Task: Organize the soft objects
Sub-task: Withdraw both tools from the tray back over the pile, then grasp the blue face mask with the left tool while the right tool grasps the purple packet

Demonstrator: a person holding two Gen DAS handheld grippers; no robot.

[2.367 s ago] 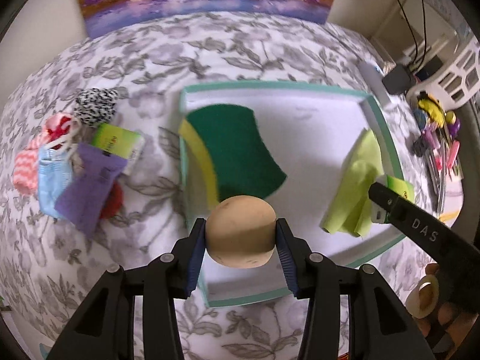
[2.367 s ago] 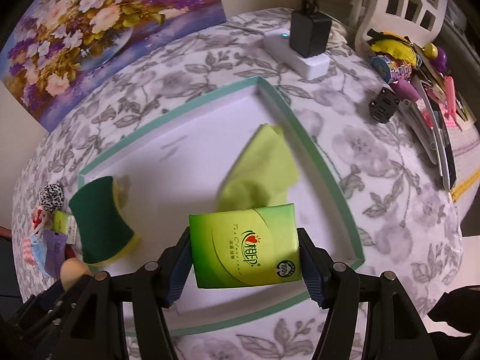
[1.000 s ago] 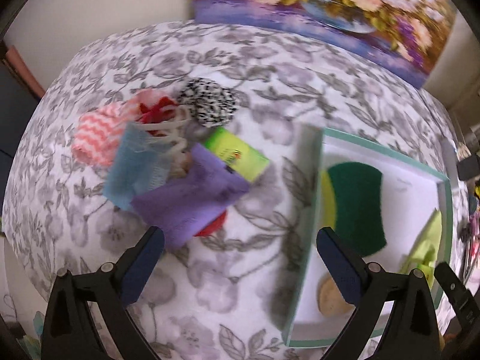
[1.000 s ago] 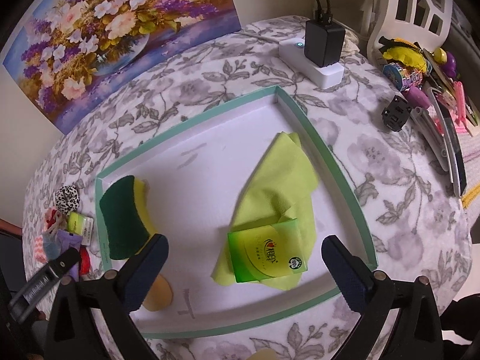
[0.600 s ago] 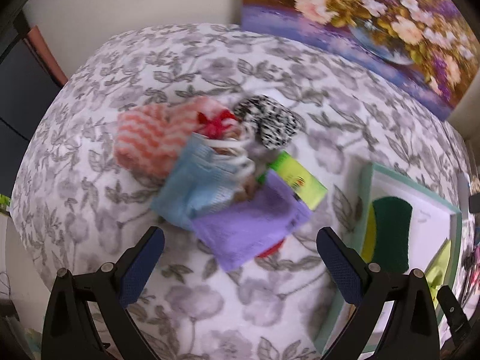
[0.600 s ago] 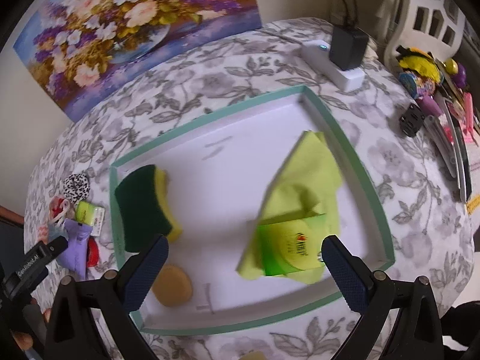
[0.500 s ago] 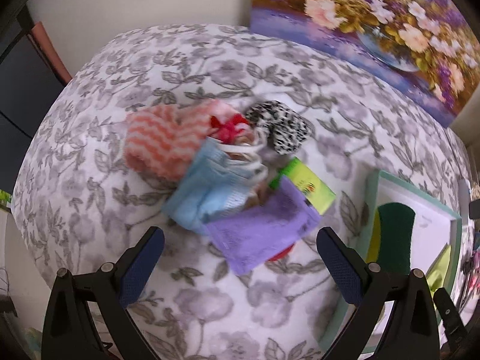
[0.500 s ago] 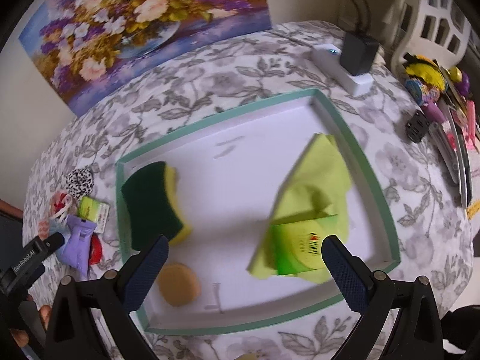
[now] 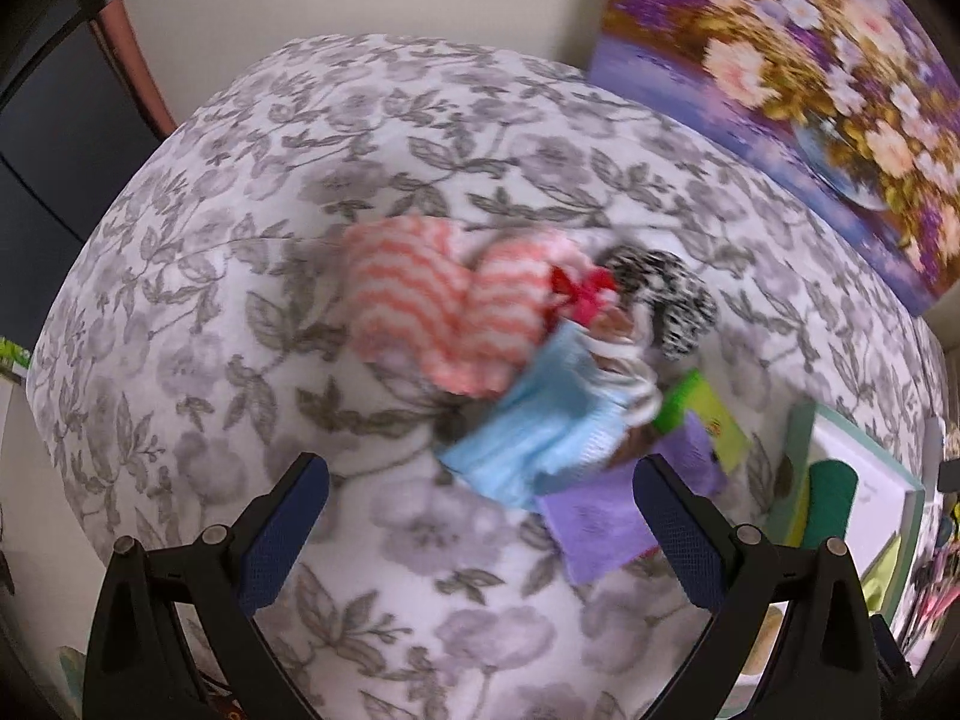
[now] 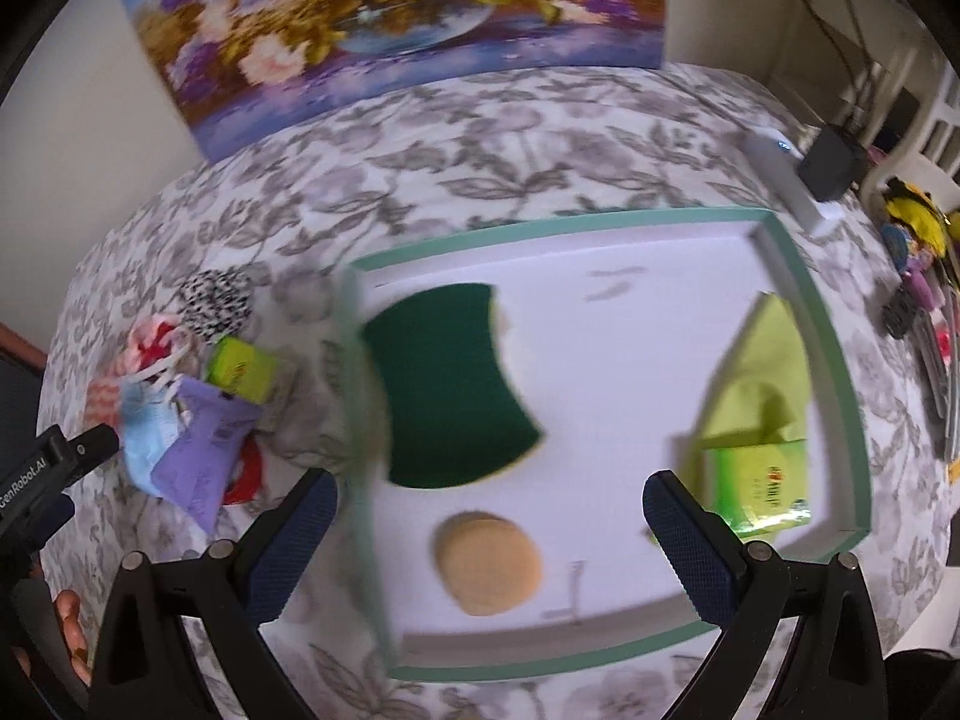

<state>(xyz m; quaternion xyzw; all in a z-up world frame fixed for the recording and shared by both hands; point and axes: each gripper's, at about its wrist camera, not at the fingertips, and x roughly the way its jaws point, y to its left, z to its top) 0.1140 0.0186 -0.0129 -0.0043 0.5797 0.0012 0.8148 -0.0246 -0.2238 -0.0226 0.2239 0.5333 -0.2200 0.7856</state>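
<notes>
A teal-rimmed white tray (image 10: 837,360) holds a green sponge (image 10: 450,384), a tan round puff (image 10: 487,564), a lime cloth (image 10: 762,378) and a green tissue pack (image 10: 759,483). My right gripper (image 10: 489,531) hangs open above the tray's near side, empty. Left of the tray lies a pile: a pink striped cloth (image 9: 432,306), a light blue cloth (image 9: 534,426), a purple pouch (image 9: 606,516), a black-and-white scrunchie (image 9: 666,294) and a second green pack (image 9: 711,420). My left gripper (image 9: 477,528) is open above the pile's near edge, holding nothing.
The floral tablecloth (image 9: 300,228) covers the table. A flower painting (image 10: 390,18) leans at the back. A white power strip with a black charger (image 10: 822,168) and a heap of pens and clips (image 10: 918,276) lie right of the tray.
Both grippers let go of their loads in the tray and opened. The left one swung left over the pile. The right one shifted left along the tray.
</notes>
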